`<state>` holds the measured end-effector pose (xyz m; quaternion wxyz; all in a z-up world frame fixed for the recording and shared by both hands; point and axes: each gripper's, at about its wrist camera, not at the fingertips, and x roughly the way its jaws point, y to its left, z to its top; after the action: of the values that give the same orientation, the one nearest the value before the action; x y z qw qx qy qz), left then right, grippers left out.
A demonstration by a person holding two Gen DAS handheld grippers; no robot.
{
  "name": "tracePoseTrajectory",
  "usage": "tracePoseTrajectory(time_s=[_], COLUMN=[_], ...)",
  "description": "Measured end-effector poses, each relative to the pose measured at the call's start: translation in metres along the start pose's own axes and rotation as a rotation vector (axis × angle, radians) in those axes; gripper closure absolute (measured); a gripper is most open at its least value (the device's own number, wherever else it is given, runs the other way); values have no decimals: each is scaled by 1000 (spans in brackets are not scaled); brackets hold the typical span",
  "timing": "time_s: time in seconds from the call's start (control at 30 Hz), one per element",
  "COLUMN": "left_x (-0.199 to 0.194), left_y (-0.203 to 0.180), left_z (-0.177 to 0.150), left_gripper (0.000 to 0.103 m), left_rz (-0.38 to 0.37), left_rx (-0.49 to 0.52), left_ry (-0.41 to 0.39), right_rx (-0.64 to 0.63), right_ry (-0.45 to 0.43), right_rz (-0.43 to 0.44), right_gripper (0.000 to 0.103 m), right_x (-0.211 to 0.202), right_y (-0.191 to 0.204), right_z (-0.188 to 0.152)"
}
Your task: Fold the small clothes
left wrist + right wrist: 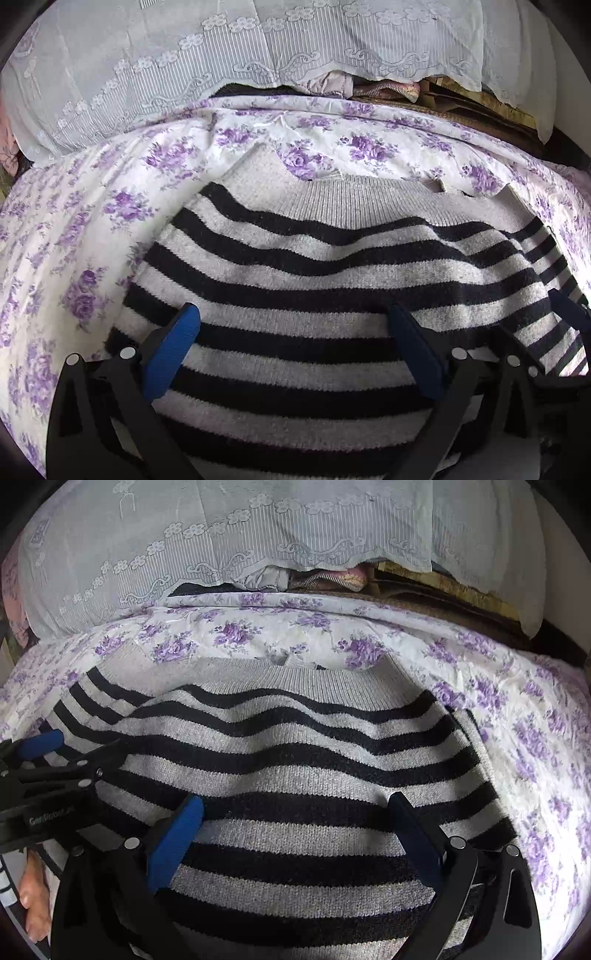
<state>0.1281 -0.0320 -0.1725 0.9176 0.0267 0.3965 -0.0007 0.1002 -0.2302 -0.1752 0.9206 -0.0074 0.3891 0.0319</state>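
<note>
A black and grey striped knit sweater (314, 266) lies spread on a bed sheet with purple flowers (110, 206); its plain grey ribbed band is at the far end. My left gripper (291, 317) is open, its blue fingers (177, 343) wide apart just above the sweater's near left part. My right gripper (295, 805) is open too, blue fingers (181, 830) wide apart over the sweater (288, 746) near its right part. The left gripper shows in the right wrist view (40, 744) at the left edge. Part of the right gripper shows at the right edge of the left wrist view (569, 314).
A white lace cloth (221, 62) covers a pile at the head of the bed, with folded fabrics (384, 88) and brown boards (480, 107) beneath it. The flowered sheet (517, 709) extends on both sides of the sweater. A person's hand (35, 897) shows at lower left.
</note>
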Motion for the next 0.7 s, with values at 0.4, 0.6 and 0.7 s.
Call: tracePoseTrajectory(time_s=[0.4,0.6,0.7], left_x=[-7,-17,-19], left_y=[32,21,7], left_z=[4,6,11], left_gripper=[4,4,4], left_rz=[10,55,56], left_rx=[-113,-61,5], left_ry=[3,-46,-52], right_rx=[25,25,27], right_ry=[7,8,8], right_rz=[36,38,39], right_gripper=[3,3,3], right_x=[2,2,2], right_y=[-5,-5,-5], right_z=[0,0,0])
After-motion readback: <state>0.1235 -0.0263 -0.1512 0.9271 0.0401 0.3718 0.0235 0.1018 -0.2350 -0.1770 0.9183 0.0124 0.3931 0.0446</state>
